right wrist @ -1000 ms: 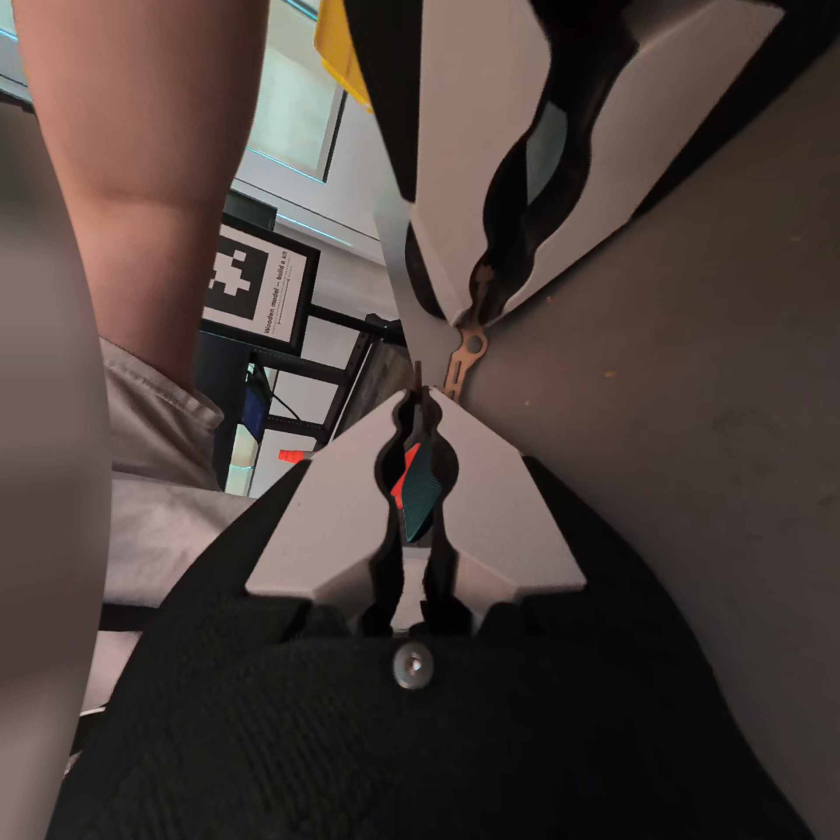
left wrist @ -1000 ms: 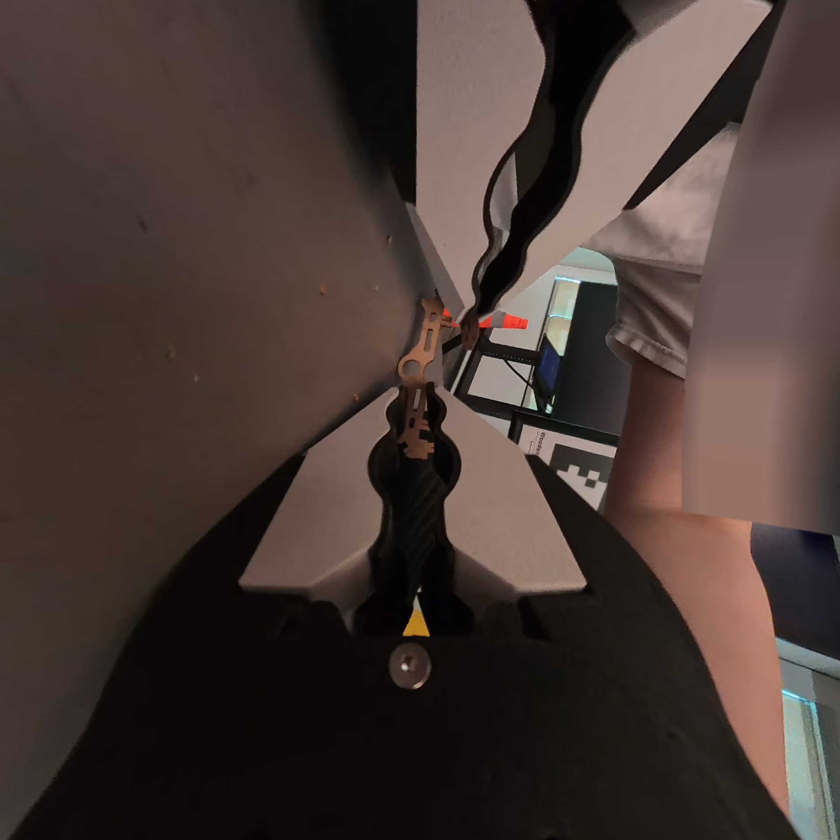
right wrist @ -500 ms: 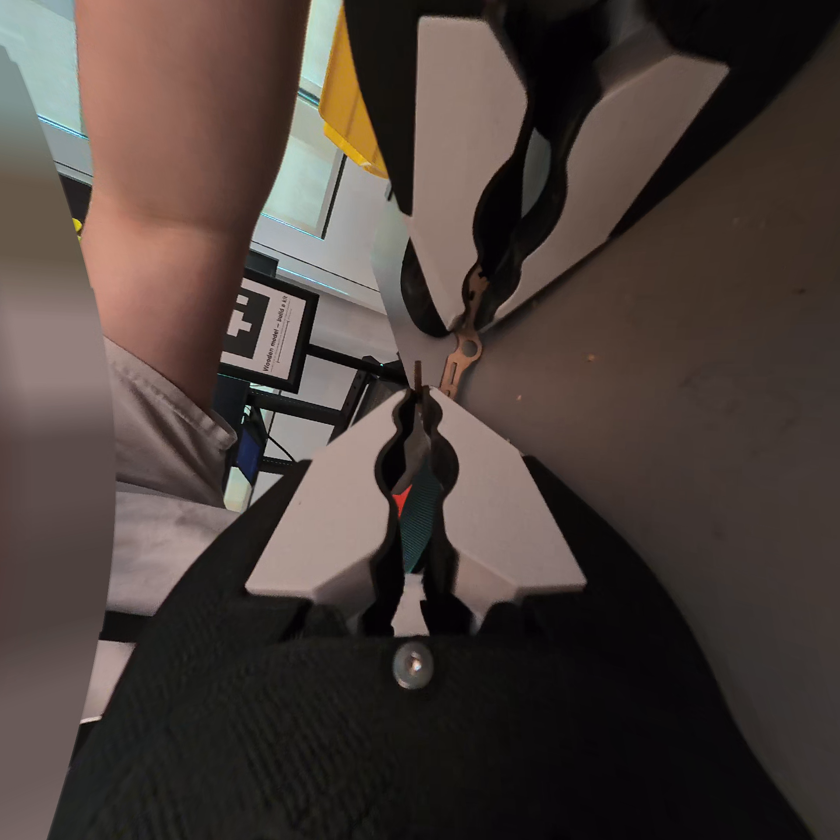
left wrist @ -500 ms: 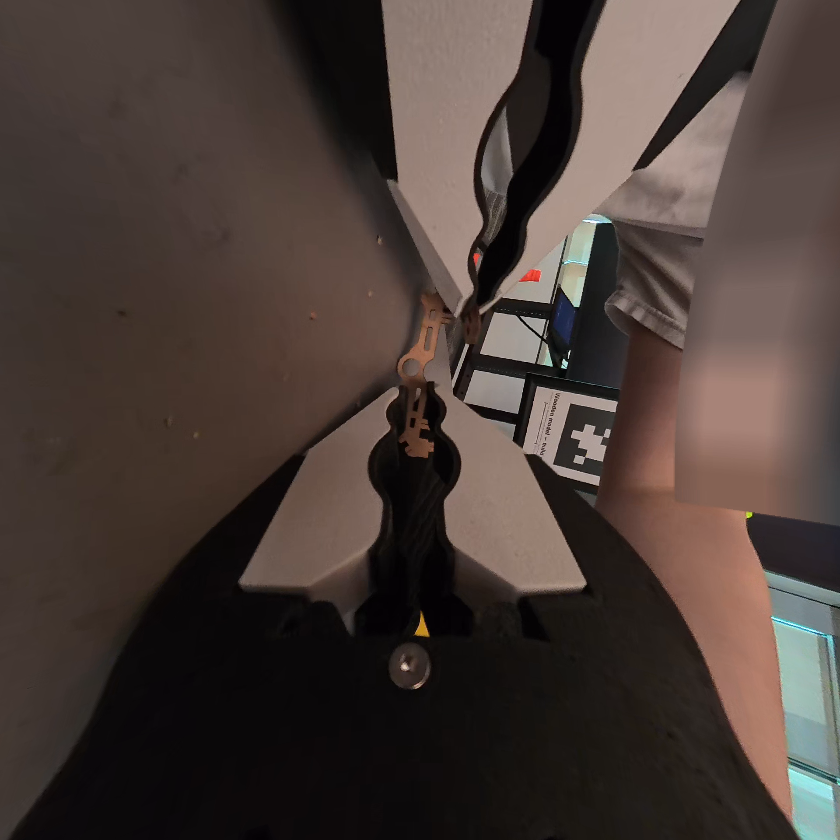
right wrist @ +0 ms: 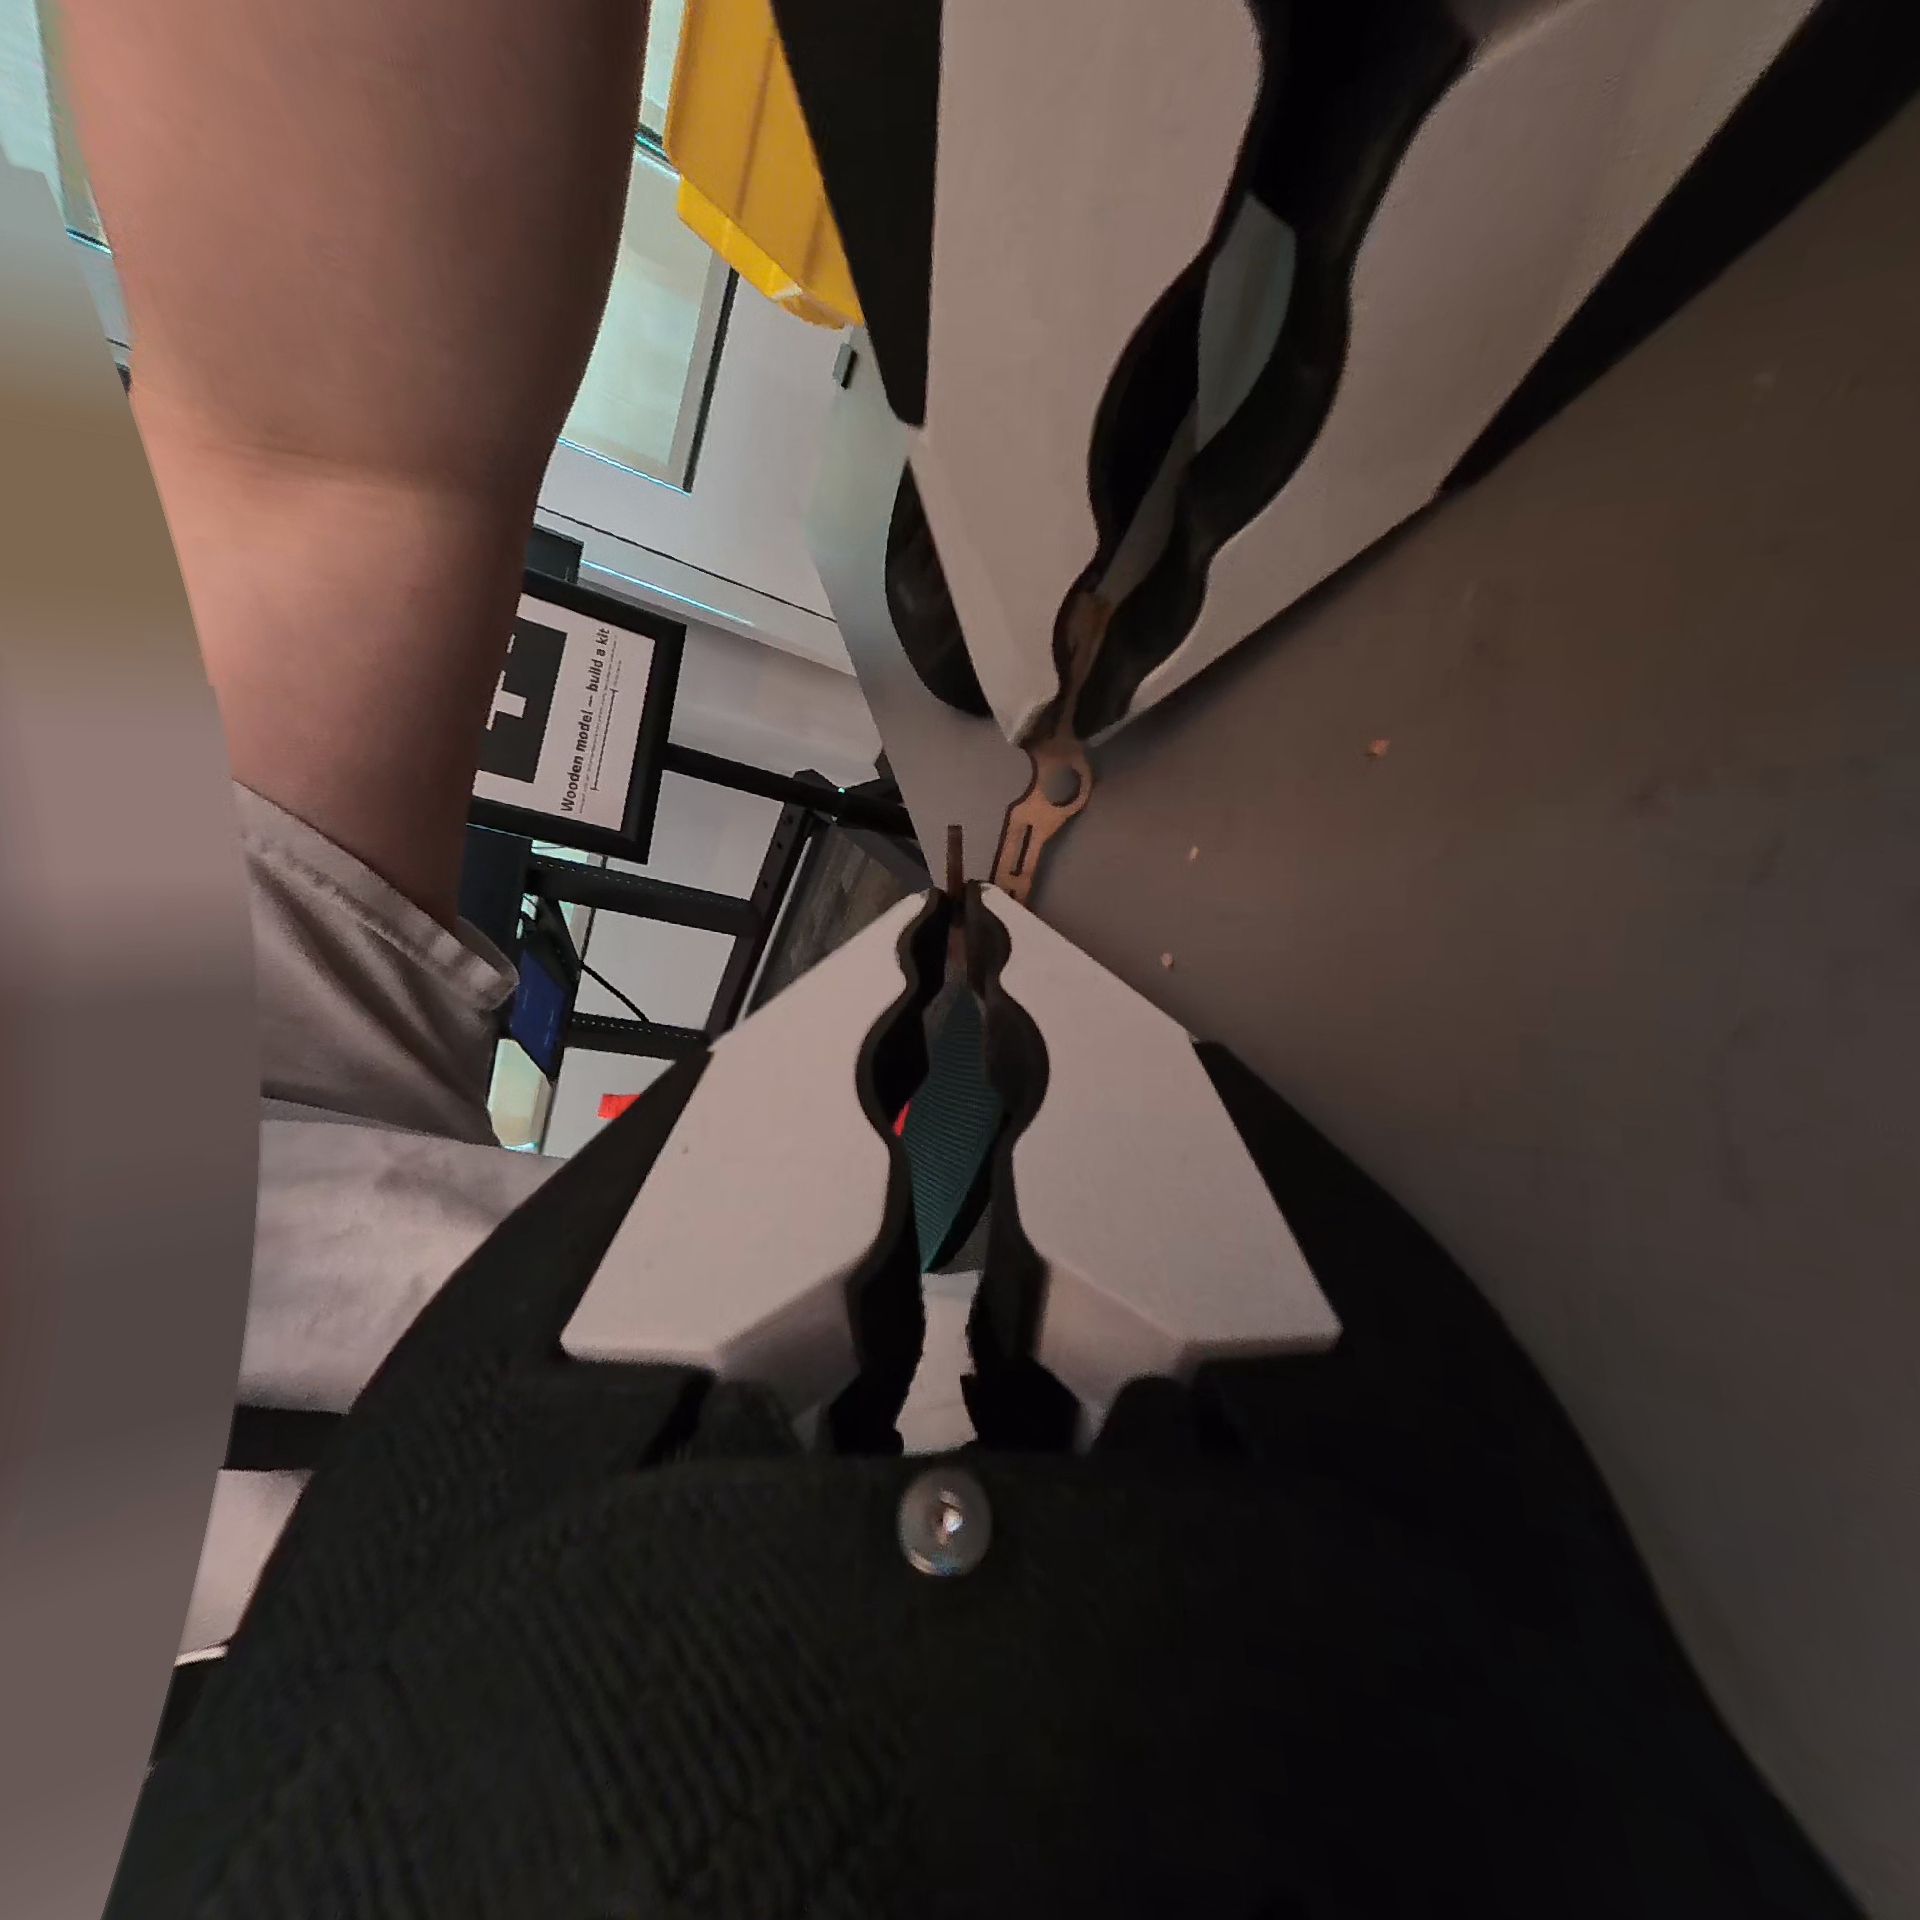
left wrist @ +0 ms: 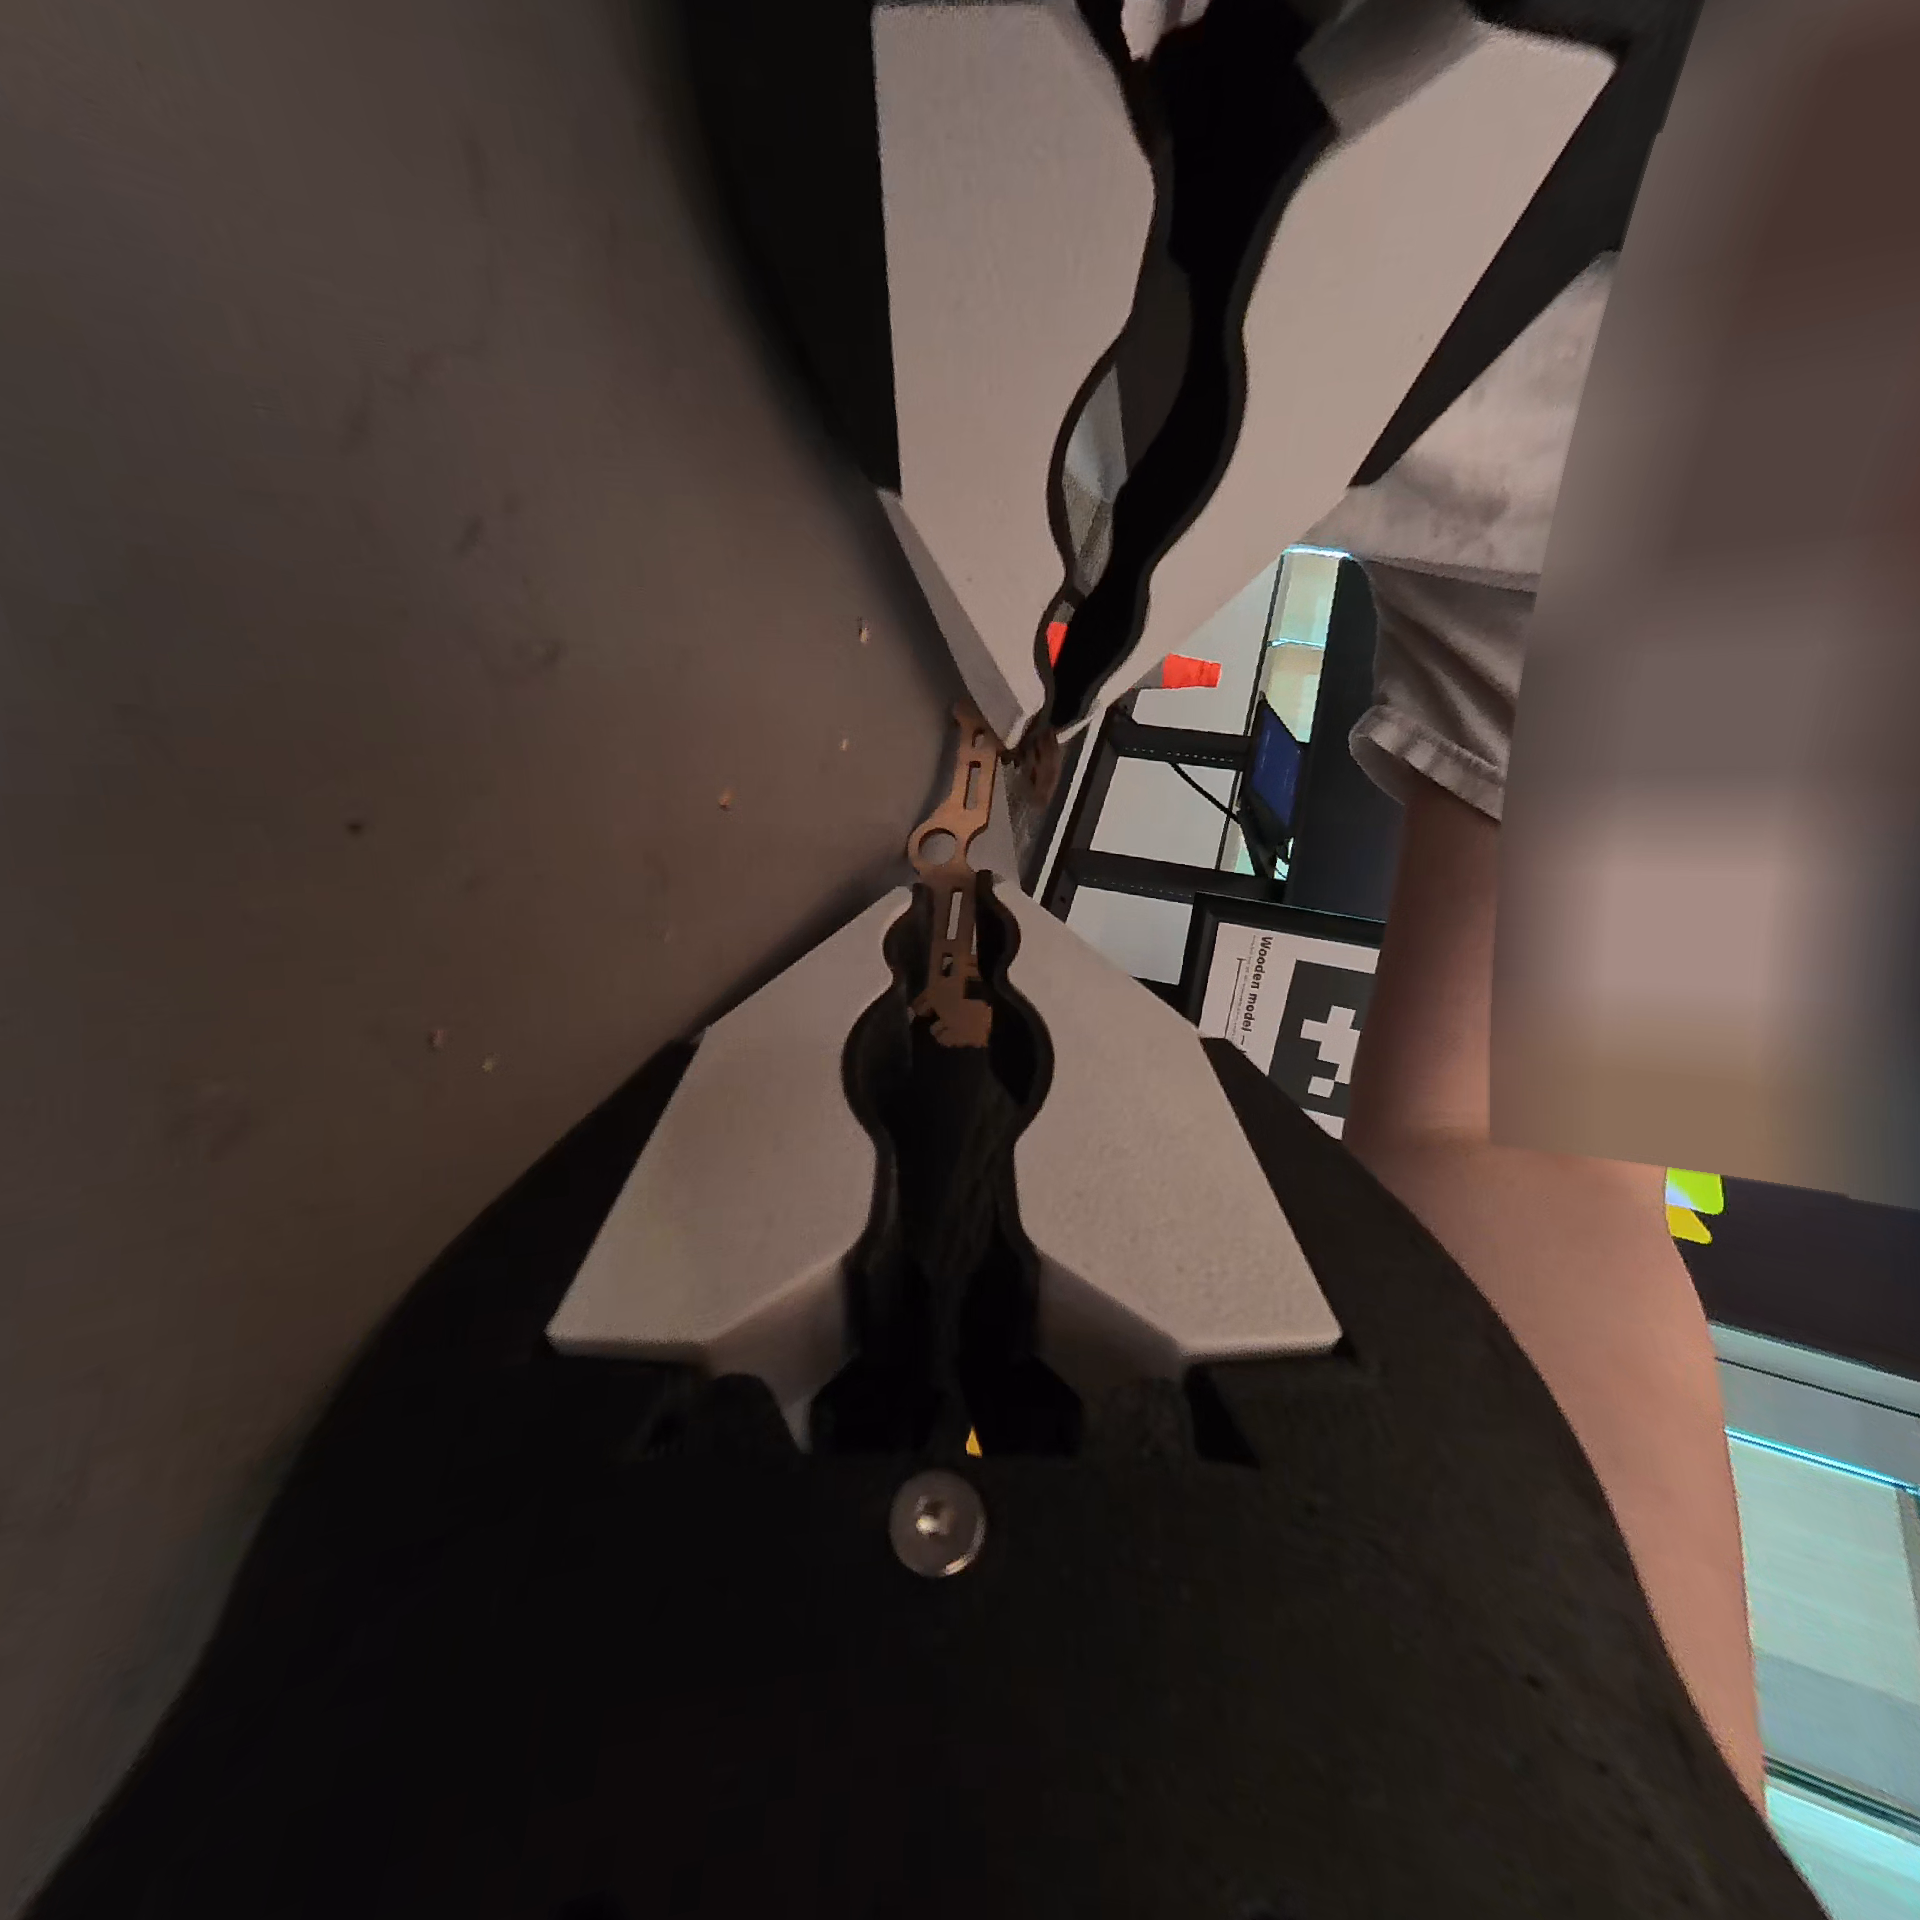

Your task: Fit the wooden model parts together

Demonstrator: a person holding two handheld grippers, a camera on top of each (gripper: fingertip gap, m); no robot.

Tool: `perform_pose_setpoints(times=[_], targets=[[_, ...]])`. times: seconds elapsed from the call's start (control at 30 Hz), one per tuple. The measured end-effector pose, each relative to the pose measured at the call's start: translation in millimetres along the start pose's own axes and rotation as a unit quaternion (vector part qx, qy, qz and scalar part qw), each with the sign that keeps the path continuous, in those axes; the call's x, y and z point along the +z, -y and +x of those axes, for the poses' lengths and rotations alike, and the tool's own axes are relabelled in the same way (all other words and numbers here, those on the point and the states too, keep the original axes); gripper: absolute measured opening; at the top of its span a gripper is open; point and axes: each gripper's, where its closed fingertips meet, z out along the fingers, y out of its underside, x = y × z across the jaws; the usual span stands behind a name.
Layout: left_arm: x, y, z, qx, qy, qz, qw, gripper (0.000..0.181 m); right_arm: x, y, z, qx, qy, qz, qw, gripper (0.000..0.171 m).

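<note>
In the left wrist view my left gripper [left wrist: 951, 894] is shut on a thin wooden strip [left wrist: 948, 842] with a round hole, which sticks out past the tips. My right gripper [left wrist: 1039, 722] comes in from above, tip to tip, shut on a small wooden piece [left wrist: 1039, 764] that lies against the strip's far end. In the right wrist view my right gripper [right wrist: 961, 894] pinches that small piece [right wrist: 954, 847], seen edge-on. The left gripper [right wrist: 1049, 727] above it holds the strip [right wrist: 1055, 790] just to the right. I cannot tell whether the parts touch.
A grey table surface [left wrist: 416, 623] fills one side of each view [right wrist: 1558, 987], with small wood crumbs on it. A person's arm [left wrist: 1507, 1351] [right wrist: 343, 364] is close by. A framed sign [right wrist: 582, 727], a black rack [left wrist: 1174, 800] and a yellow bin [right wrist: 758, 177] stand behind. Both grippers' tips are close together, under 4 cm apart.
Both grippers stay shut on their parts, tip to tip. The views sway slightly and the background shifts. The small piece stays at the strip's end.
</note>
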Motion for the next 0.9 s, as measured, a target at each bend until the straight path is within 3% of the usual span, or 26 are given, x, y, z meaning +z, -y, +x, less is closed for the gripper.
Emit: perform_pose_setpoints(times=[0.9], targets=[[1.6,-0.4,0.6,0.007,-0.001,-0.015,1.0,0.006,-4.7,-0.2,1.6,0.032,0.003,0.018,0.999,0.002]])
